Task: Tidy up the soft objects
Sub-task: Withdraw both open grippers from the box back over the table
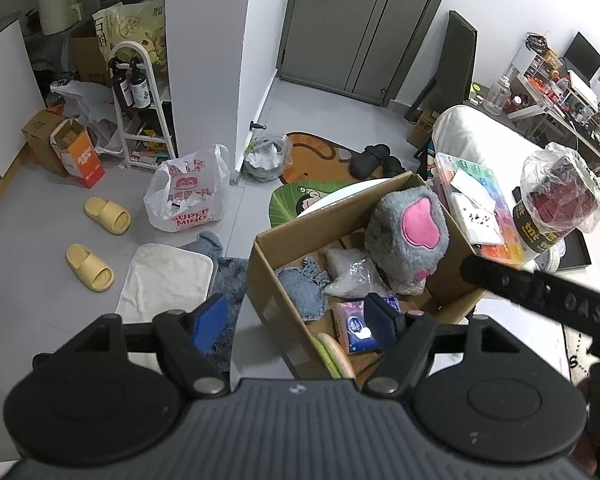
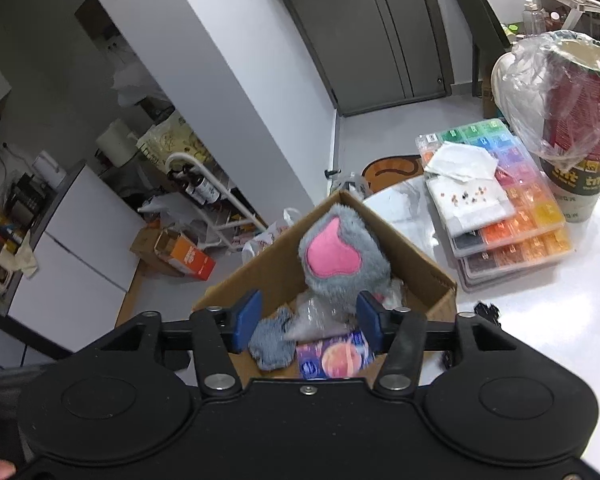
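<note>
Beside the white round table (image 2: pixel 540 320) we see stacked colourful bead organizers (image 2: pixel 516 216) and a bagged cup stack (image 2: pixel 576 120). Down on the floor lie yellow slippers (image 1: pixel 108 216) and a white shopping bag (image 1: pixel 188 192).

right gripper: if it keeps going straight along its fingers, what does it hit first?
Most likely the clear plastic bag in the cardboard box, with the grey plush paw right behind it. The right gripper is open and empty, aimed into the box. Depth is unclear; the purple packet sits just below that line.
</note>
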Demonstrator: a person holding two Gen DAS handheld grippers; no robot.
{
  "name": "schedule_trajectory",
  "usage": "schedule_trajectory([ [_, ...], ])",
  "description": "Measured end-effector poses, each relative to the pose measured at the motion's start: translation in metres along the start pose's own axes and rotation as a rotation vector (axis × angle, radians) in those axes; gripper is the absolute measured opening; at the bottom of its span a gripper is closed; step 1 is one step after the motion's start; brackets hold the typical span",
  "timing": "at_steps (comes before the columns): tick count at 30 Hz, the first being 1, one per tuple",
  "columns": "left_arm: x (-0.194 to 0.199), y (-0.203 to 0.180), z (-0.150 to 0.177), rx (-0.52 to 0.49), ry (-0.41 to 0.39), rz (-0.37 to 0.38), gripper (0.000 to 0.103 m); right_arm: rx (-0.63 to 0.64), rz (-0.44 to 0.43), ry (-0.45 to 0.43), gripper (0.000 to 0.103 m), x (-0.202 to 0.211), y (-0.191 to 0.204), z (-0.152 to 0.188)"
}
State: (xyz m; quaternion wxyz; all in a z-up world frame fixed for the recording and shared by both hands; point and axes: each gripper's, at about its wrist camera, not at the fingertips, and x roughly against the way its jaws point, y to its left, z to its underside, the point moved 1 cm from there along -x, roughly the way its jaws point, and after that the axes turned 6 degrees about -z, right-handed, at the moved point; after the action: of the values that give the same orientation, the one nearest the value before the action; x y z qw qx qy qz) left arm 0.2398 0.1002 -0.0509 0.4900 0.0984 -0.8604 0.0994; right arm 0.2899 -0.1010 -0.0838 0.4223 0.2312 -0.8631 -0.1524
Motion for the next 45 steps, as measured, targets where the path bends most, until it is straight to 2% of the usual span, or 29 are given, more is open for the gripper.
schedule_trajectory([
  [6,0.01,-0.006,0.009,0.011,-0.013,0.011,0.08,0.024,0.023,0.0,0.084,0.024,-0.007,0.01],
  [10,0.018,-0.01,0.013,0.012,-0.011,0.035,0.088,0.032,0.057,-0.01,0.095,0.043,-0.014,0.015],
  [14,0.027,-0.015,0.018,-0.002,-0.017,0.037,0.089,0.039,0.077,-0.023,0.103,0.063,-0.019,0.02],
  [31,0.083,-0.03,0.042,-0.064,-0.099,0.07,0.09,0.035,0.084,-0.1,0.103,0.14,-0.03,0.042],
  [45,0.13,-0.036,0.065,-0.119,-0.157,0.095,0.093,0.03,0.1,-0.142,0.103,0.184,-0.029,0.064],
])
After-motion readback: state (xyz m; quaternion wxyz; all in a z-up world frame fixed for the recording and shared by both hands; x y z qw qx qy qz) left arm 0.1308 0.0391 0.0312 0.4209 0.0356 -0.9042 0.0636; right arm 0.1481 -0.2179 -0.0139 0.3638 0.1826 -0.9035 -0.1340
